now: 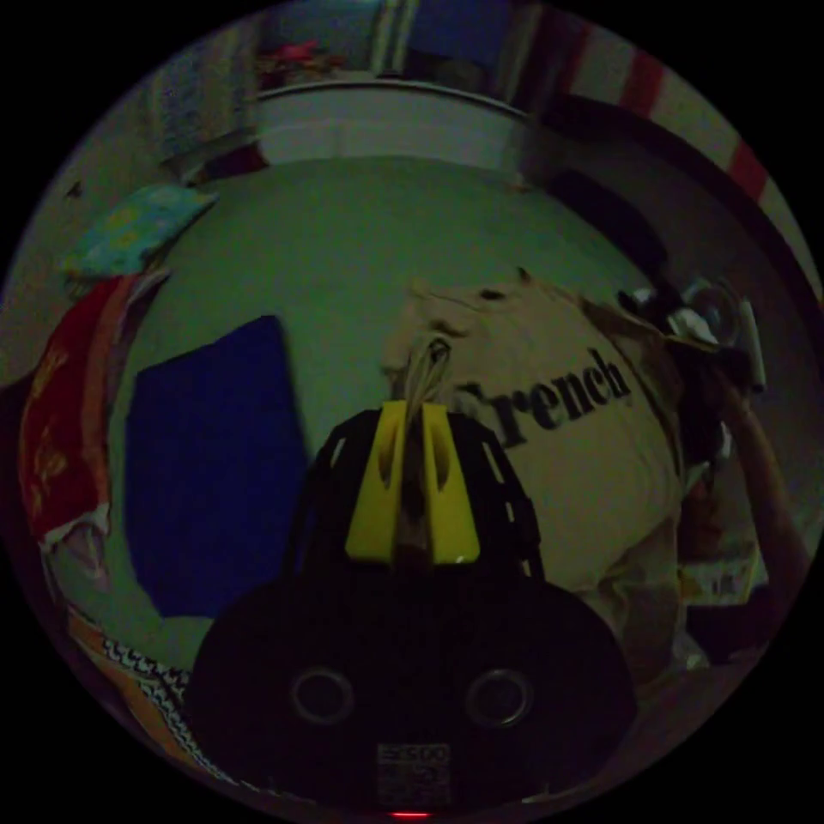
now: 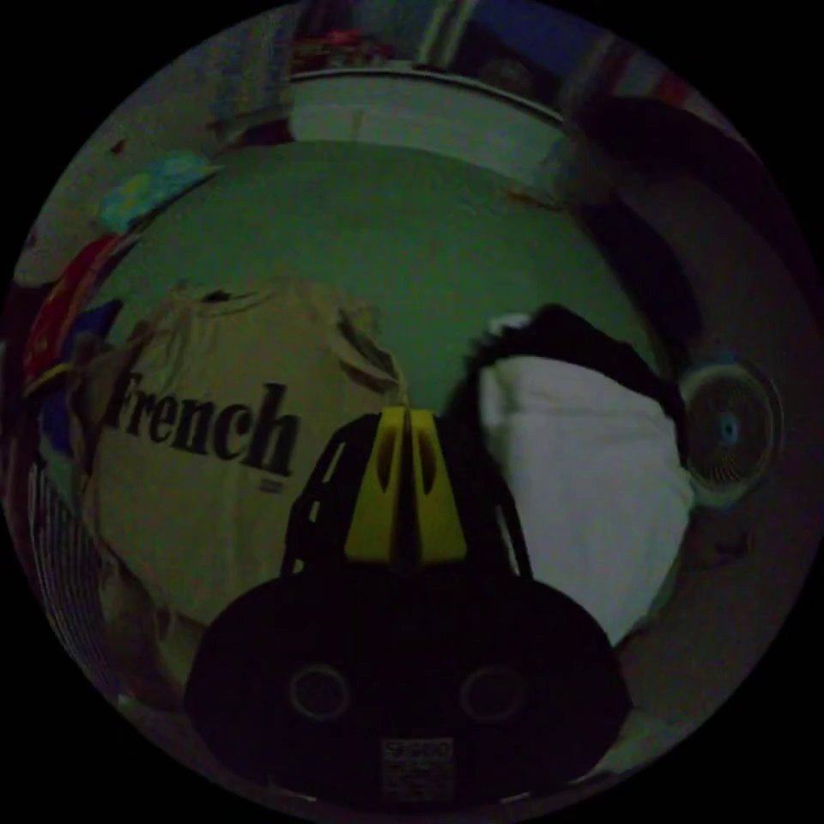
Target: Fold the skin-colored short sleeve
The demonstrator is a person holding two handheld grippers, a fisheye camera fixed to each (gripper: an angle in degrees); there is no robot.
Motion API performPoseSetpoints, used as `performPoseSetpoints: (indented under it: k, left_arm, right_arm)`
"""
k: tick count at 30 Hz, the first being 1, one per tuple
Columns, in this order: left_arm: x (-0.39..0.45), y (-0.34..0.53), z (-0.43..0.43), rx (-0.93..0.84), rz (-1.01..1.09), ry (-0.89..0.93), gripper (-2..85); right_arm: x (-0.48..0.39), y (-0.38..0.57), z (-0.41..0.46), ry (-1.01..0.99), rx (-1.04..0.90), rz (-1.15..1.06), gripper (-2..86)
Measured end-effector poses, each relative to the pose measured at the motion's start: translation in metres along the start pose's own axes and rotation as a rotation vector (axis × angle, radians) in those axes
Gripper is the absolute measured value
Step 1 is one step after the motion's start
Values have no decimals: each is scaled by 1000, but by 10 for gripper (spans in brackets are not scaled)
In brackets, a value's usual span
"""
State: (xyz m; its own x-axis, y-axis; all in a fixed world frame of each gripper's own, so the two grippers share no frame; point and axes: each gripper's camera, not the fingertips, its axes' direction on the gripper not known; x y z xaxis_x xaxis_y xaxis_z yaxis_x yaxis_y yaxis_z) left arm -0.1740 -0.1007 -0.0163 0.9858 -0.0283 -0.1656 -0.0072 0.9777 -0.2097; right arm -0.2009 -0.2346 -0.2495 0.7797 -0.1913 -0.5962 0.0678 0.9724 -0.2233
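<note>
The skin-colored short-sleeve shirt (image 1: 566, 446) with black lettering lies front-up on the green bed sheet (image 1: 360, 249). My left gripper (image 1: 414, 410) is shut on a bunched piece of one sleeve, and the cloth sticks out past the yellow jaw tips. In the right gripper view the same shirt (image 2: 215, 463) spreads to the left. My right gripper (image 2: 403, 416) has its jaws together on the edge of the other sleeve (image 2: 371, 352). The right gripper (image 1: 699, 330) also appears in the left gripper view at the shirt's far side, held by a person's arm (image 1: 768, 489).
A dark blue folded garment (image 1: 215, 463) lies left of the shirt, with red cloth (image 1: 60, 429) and a patterned pillow (image 1: 137, 227) at the bed's edge. A white folded garment (image 2: 584, 489) on dark cloth lies right of the shirt. A fan (image 2: 730, 425) stands beyond.
</note>
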Motion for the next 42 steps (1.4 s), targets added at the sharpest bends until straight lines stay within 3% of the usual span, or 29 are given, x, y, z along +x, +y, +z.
performPoseSetpoints:
  k: [4,8,10,13,15,20,25,29,35,42]
  left_arm:
    - [-58,6,-13,-17,-236,41,25]
    - [-76,23,-50,32,-379,-48,2]
    - [-65,31,-70,76,-346,-49,-1]
    - [-19,49,-99,97,-260,-65,-4]
    - [22,66,-111,104,-187,-44,-5]
    - [149,131,-124,97,-248,142,-5]
    - [238,185,-139,-88,-275,10,-4]
    - [291,210,-177,-133,-144,-169,-2]
    - [349,231,-227,-46,-105,-177,-2]
    - [404,254,-249,-2,-126,-287,0]
  right_arm:
    - [6,7,-7,-100,-7,50,-16]
    - [-13,29,-41,37,25,43,-15]
    - [-23,45,-58,83,22,71,-14]
    - [-54,87,-88,-22,56,74,-10]
    - [-88,130,-104,-195,99,117,-9]
    - [-163,215,-100,-461,14,204,-9]
    - [-199,288,-105,-603,-93,196,-9]
    - [-205,320,-143,-371,-13,183,-10]
    - [-241,356,-171,-55,32,247,-12]
    - [-310,396,-170,-16,-43,89,-13]
